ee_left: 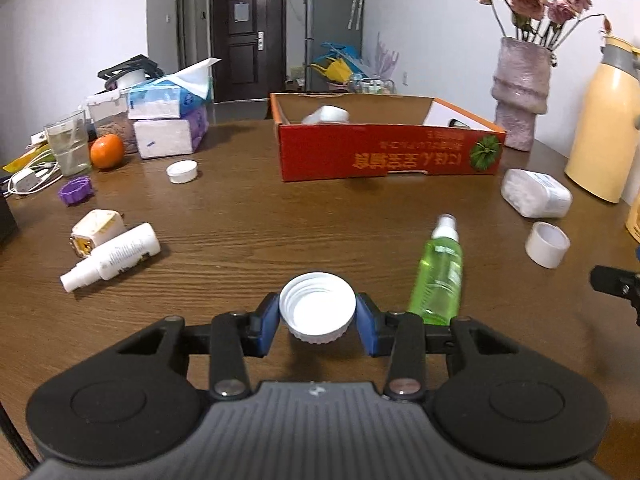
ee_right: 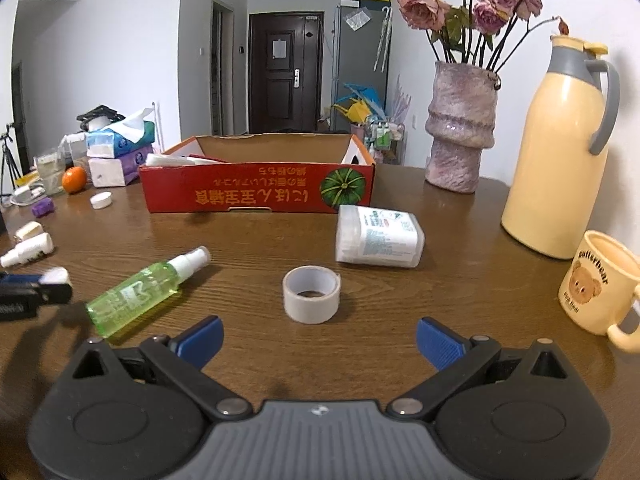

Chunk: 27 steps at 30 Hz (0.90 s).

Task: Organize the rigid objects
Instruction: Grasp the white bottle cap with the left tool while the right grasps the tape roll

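My left gripper [ee_left: 317,322] is shut on a white screw cap [ee_left: 317,307], its blue pads pressing both sides, just above the wooden table [ee_left: 240,224]. A green spray bottle [ee_left: 438,276] lies to its right. The red cardboard box [ee_left: 384,156] stands open farther back with a white item inside. My right gripper [ee_right: 319,338] is open over the table, with nothing between its fingers. A roll of clear tape [ee_right: 312,294] stands just ahead of it. In the right wrist view the green spray bottle [ee_right: 140,292] lies at the left, and the left gripper shows at the left edge.
A white spray bottle [ee_left: 112,256], small cream box [ee_left: 96,232], purple cap [ee_left: 75,191], white lid [ee_left: 182,171], orange [ee_left: 107,151] and tissue boxes [ee_left: 168,120] lie left. White plastic container [ee_right: 378,236], vase [ee_right: 460,128], yellow flask [ee_right: 560,152] and mug [ee_right: 600,284] stand right.
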Tool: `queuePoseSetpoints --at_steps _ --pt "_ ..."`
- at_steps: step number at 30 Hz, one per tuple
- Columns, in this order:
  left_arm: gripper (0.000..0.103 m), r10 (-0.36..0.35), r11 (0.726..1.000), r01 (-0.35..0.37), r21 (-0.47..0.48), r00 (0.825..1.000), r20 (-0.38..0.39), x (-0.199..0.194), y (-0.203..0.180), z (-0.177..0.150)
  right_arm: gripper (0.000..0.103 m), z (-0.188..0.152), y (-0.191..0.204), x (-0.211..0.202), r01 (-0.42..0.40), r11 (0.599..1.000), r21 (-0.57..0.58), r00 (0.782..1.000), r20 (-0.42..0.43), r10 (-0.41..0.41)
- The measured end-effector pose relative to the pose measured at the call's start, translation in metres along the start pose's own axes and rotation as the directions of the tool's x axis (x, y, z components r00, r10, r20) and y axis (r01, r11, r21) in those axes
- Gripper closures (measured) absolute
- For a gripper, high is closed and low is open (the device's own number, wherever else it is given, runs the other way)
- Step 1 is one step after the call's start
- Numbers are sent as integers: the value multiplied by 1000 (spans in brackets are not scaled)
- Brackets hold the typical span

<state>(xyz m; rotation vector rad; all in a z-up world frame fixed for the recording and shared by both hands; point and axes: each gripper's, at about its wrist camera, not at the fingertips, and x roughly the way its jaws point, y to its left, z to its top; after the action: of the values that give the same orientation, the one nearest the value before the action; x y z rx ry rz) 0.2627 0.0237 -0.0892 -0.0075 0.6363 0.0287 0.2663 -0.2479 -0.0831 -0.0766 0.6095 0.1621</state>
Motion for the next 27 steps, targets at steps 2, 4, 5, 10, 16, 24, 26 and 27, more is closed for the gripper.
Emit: queuePoseSetpoints --at_steps 2,4,5,10,16,24,26,27 --pt "62 8 1000 -8 3 1000 6 1 3 4 0 2 1 4 12 1000 -28 1000 -2 -12" --pt "62 16 1000 -16 5 1000 17 2 6 9 0 4 2 9 23 999 -45 1000 -3 -23" --pt "62 19 1000 -19 6 1000 23 2 7 11 0 6 3 11 26 998 -51 1000 1 -26" --pt "62 42 999 -43 22 998 49 7 15 20 4 13 7 29 23 998 -58 1000 11 -23" --pt "62 57 998 -57 -23 998 23 18 37 21 13 10 9 52 10 1000 -10 1000 17 -9" --pt "62 61 998 -60 -35 998 28 17 43 20 32 13 11 68 34 999 -10 999 4 -34" --pt "62 72 997 -70 -43 997 29 17 43 20 62 13 7 71 3 1000 10 1000 -29 -2" --pt "62 76 996 -74 -46 997 26 18 44 19 62 12 6 69 1 1000 20 1000 -23 0"
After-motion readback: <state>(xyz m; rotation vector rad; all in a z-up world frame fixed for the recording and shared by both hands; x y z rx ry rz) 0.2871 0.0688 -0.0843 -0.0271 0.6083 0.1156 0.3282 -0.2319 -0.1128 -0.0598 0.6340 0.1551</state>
